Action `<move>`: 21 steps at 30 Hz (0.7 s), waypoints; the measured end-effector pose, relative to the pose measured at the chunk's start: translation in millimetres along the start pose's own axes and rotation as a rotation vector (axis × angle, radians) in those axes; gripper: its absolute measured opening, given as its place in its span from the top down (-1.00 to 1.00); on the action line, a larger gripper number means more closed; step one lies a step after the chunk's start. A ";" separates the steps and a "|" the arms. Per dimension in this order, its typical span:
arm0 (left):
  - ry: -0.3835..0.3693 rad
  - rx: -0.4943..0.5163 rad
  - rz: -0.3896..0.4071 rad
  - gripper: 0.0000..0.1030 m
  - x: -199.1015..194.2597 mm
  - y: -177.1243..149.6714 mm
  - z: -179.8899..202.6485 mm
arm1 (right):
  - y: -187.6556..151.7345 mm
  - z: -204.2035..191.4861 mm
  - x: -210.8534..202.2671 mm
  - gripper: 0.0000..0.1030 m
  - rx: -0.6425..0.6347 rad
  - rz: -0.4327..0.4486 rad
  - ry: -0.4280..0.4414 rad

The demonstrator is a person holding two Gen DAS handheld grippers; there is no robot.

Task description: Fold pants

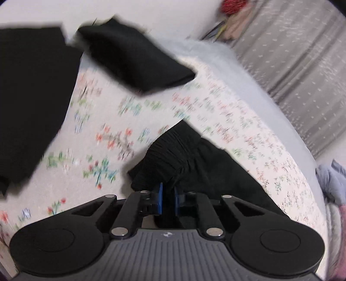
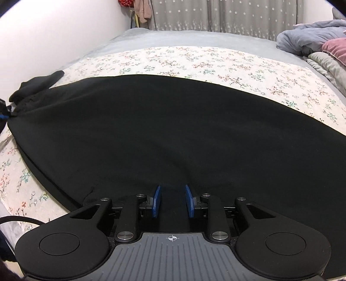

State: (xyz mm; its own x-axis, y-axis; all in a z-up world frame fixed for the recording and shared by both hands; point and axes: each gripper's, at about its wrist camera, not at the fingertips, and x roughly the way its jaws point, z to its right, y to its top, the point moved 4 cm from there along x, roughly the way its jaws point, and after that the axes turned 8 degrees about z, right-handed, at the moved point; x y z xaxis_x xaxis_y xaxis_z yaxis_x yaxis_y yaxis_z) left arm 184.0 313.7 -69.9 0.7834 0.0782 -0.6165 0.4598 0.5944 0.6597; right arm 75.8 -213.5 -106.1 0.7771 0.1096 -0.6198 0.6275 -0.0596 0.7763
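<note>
Black pants (image 2: pixel 173 129) lie spread wide across the floral sheet (image 2: pixel 194 60) in the right wrist view. My right gripper (image 2: pixel 172 201) is open, its blue pads low over the pants' near edge, holding nothing. My left gripper (image 1: pixel 168 200) is shut on a gathered, ribbed part of the pants (image 1: pixel 173 155), likely the waistband. In the left wrist view a folded black piece (image 1: pixel 134 58) and a second black stretch (image 1: pixel 32 103) lie farther off; the view is blurred. The left gripper shows at the right wrist view's far left edge (image 2: pixel 3 116), pinching the pants' corner.
The bed has a floral sheet (image 1: pixel 237 121) over a grey cover (image 2: pixel 183 39). A white wall (image 2: pixel 54 32) runs along the left. Grey star curtains (image 2: pixel 237 15) hang behind. A heap of grey and pink bedding (image 2: pixel 320 45) sits at the far right.
</note>
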 end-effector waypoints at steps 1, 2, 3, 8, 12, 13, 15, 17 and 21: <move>0.010 0.048 0.008 1.00 -0.4 -1.4 3.7 | -1.8 -1.3 -0.5 0.51 -0.005 0.002 -0.004; 0.032 0.079 -0.002 1.00 2.9 -4.3 5.1 | -1.5 -2.1 1.0 0.51 -0.012 0.002 -0.008; 0.061 0.094 -0.033 1.00 9.9 -8.2 3.8 | -1.9 -2.9 1.9 0.51 -0.016 0.002 -0.011; 0.096 0.058 -0.108 0.67 25.4 -10.5 -10.3 | -2.2 -4.9 2.9 0.51 -0.018 -0.008 -0.018; 0.161 -0.145 0.015 0.27 -5.5 9.0 -30.5 | 4.0 1.2 -1.4 0.35 0.025 -0.024 0.016; 0.183 -0.180 0.070 0.26 -18.8 12.9 -32.2 | 7.9 3.8 -4.8 0.29 0.052 -0.014 0.035; 0.181 -0.204 0.151 0.26 -37.4 18.4 -26.0 | 19.9 8.1 -13.9 0.02 0.092 0.031 0.073; 0.118 -0.183 0.173 0.26 -44.8 16.1 -1.9 | 35.3 11.1 -18.6 -0.09 0.115 0.068 0.100; -0.107 -0.004 0.053 0.26 -26.1 -21.9 86.5 | 72.3 14.1 -8.3 -0.24 0.152 0.100 0.141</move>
State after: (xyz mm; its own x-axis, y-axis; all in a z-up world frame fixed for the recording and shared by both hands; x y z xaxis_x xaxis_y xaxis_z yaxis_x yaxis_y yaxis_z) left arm 189.7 229.4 -31.1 0.8470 0.0238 -0.5310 0.4149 0.5949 0.6885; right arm 115.4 -232.7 -46.5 0.8281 0.2324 -0.5102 0.5561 -0.2253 0.8000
